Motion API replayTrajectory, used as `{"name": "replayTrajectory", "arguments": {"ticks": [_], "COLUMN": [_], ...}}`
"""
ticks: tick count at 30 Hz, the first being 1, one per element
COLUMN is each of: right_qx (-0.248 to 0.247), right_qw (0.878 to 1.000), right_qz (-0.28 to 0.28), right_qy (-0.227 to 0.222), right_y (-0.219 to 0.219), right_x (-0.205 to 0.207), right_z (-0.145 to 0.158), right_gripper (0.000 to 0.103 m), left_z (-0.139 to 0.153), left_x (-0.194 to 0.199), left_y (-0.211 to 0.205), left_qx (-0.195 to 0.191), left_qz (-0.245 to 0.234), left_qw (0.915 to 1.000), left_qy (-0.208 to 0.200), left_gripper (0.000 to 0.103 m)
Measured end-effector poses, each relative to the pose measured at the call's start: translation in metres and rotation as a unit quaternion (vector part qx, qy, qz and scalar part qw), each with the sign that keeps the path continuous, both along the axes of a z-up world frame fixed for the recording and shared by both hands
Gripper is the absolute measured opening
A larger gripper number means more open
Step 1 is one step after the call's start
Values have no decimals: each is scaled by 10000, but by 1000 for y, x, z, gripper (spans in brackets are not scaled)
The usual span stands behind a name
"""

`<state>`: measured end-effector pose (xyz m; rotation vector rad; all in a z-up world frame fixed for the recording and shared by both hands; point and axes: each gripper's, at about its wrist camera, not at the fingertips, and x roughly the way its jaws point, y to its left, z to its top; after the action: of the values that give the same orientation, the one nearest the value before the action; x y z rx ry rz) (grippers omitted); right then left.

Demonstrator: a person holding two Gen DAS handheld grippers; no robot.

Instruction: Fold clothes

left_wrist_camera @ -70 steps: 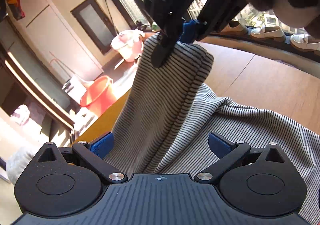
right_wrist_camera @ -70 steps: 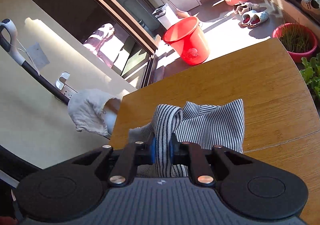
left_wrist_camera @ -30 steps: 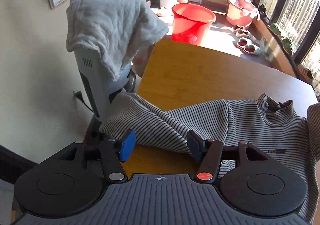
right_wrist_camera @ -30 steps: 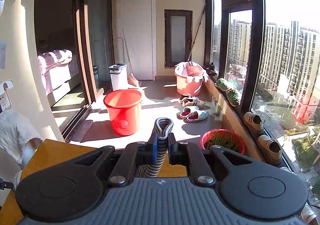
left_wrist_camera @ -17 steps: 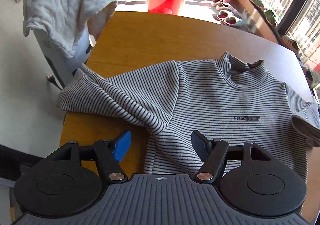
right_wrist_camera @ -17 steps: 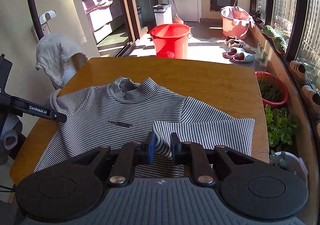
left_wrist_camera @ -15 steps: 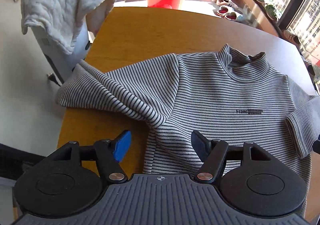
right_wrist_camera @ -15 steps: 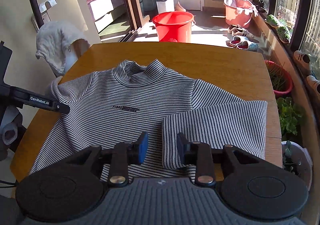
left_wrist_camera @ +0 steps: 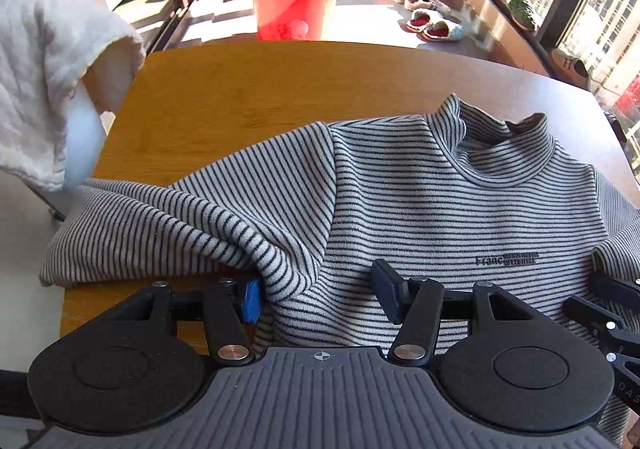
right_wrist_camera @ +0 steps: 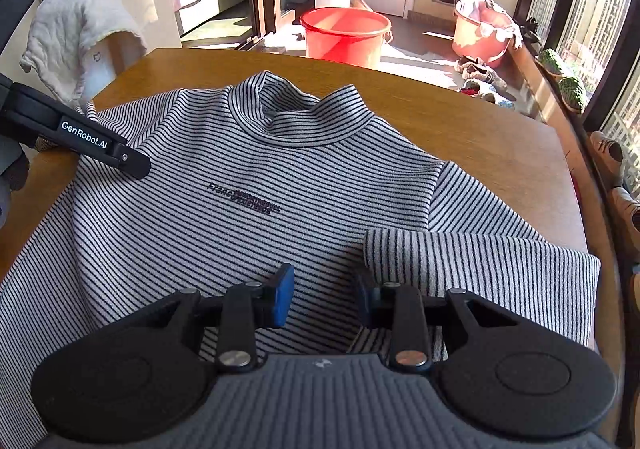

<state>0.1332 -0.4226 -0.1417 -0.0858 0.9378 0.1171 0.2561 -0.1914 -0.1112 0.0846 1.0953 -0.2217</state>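
Striped top point(right_wrist_camera: 256, 177) flat on table point(right_wrist_camera: 480, 137); left gripper point(left_wrist_camera: 316, 289) closing empty, right gripper point(right_wrist_camera: 322, 295) released; bunched left sleeve point(left_wrist_camera: 168, 225) may fold crooked

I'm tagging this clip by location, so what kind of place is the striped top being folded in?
Most likely a home, on a wooden table beside a sunlit enclosed balcony or laundry area. Red bucket and slippers sit on the floor, plants line the windowsill, and apartment towers show outside.
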Motion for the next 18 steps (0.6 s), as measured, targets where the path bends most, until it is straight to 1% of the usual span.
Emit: {"name": "replayTrajectory", "arguments": {"ticks": [2,4,7,8,9,10,11,12,13,15,16,18], "right_qx": [-58,-122,-158,-35,141,386,632,880,1029,1328,1437,1729], "right_qw": [9999,9998,9998,10000,9998,9991,9978,9956,9937,9873,9844,9760], "right_qz": [64,85,78,39,39,101,171,308,442,865,1007,1325], "right_qy": [-79,-136,-108,-81,-102,-113,-121,-102,-87,-118,-120,-80], "right_y": [-7,-12,-11,-11,-10,-8,-4,5,15,57,71,114], "right_x": [22,41,58,61,62,61,61,65,69,87,95,120], "right_z": [-1,-2,2,8,15,23,32,42,48,65,69,75], "right_gripper": [31,32,32,32,32,32,32,32,32,32,32,32], "left_z": [0,-1,6,10,17,23,30,36,41,50,54,58], "left_x": [6,7,-1,-6,-13,-21,-30,-38,-45,-57,-62,-71], "left_y": [-3,-3,8,13,21,30,39,48,59,88,104,137], "left_qx": [3,-35,-283,-371,-444,-483,-500,-497,-479,-482,-527,-650], "left_qz": [59,62,147,174,195,222,255,292,357,622,794,1127], "left_qw": [10000,9999,9995,9991,9988,9985,9983,9981,9979,9966,9952,9915], "left_qy": [-68,-124,-64,-55,-77,-127,-186,-230,-261,-259,-211,-75], "left_gripper": [63,62,61,63,70,74,82,86,87,91,92,95]}}
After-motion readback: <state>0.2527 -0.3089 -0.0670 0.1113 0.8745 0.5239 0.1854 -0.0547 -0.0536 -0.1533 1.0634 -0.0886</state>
